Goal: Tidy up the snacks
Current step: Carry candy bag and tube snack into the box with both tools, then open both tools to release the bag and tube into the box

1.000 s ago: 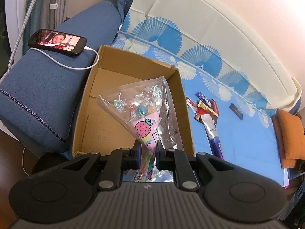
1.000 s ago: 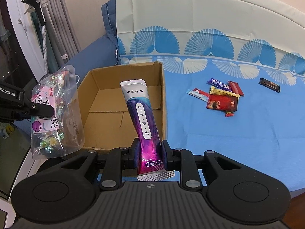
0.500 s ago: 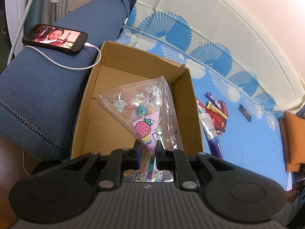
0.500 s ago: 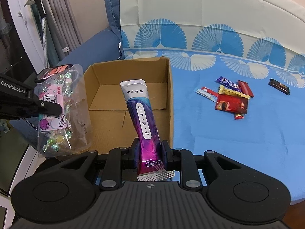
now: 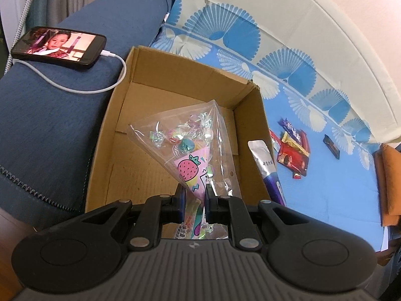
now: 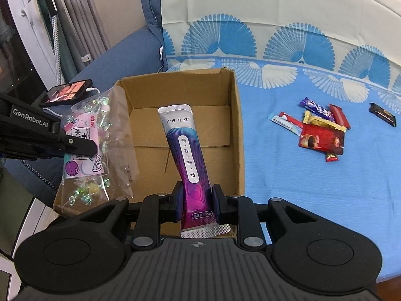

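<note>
While both grippers hang over the open cardboard box point(image 6: 235, 135), each is clamped on a snack. The left gripper point(image 5: 195, 200) pinches a clear bag of wrapped candies point(image 5: 185, 145) by its pink label, which shows a strawberry; in the right wrist view that label also shows a purple fruit, a lemon slice and large characters partly hidden by the finger. "GenRobot.AI" is printed in pale letters on the side of the left gripper. The right gripper point(image 6: 196, 200) grips the lower end of a silver and purple sachet point(image 6: 186, 148) that stands upright, tilted slightly left. It carries a vertical line of four Chinese characters in white dots, a row of small characters across the silver top, and "15g" near the bottom seal.

Right of the box, a small heap of wrapped bars point(image 6: 318, 130) lies on a blue sofa cover point(image 6: 300, 188) printed with white and blue fans; a dark bar point(image 6: 382, 114) lies apart, farther right. On the left, a phone point(image 5: 59, 45) with a lit screen rests on the dark blue sofa arm point(image 5: 50, 115), a white cable point(image 5: 100, 87) plugged in. An orange cushion point(image 5: 388, 180) sits at the far right.
</note>
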### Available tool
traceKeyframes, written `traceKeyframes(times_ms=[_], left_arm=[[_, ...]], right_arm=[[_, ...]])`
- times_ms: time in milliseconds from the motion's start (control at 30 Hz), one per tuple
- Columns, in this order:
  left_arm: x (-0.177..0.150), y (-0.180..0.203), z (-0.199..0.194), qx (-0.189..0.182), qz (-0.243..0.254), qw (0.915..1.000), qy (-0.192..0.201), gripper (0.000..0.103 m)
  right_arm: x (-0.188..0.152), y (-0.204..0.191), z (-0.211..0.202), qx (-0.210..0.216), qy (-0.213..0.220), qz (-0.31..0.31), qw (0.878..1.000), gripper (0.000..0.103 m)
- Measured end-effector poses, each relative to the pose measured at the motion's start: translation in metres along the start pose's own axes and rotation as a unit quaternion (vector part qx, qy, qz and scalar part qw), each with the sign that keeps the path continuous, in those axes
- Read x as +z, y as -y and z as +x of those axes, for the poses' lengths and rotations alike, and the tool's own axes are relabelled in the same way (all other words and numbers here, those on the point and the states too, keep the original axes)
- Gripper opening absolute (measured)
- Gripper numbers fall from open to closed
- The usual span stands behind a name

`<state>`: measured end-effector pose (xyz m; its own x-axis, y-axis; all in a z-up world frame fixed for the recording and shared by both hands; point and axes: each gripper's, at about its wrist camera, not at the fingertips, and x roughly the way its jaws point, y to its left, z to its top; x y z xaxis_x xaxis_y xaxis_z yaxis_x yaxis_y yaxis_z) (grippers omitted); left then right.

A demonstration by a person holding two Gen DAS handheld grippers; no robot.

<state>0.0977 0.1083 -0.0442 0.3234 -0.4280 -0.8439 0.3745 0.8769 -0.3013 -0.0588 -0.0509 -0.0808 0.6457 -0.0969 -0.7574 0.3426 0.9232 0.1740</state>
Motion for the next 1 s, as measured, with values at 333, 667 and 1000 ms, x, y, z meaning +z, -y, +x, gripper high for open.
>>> traceKeyframes(times_ms=[333, 667, 1000], left_arm=[[0.014, -0.001, 0.032, 0.015, 0.007, 0.9997, -0.018, 0.016], [0.023, -0.003, 0.064, 0.036, 0.016, 0.9985, -0.037, 0.016], [0.029, -0.003, 0.060, 0.103, 0.058, 0.9929, 0.002, 0.103]], right_arm=[[0.009, 0.000, 0.034, 0.004, -0.020, 0.008, 1.000, 0.025], [0.017, 0.003, 0.057, 0.002, -0.028, 0.024, 0.999, 0.026], [0.030, 0.001, 0.067, 0.009, -0.025, 0.017, 0.999, 0.082]])
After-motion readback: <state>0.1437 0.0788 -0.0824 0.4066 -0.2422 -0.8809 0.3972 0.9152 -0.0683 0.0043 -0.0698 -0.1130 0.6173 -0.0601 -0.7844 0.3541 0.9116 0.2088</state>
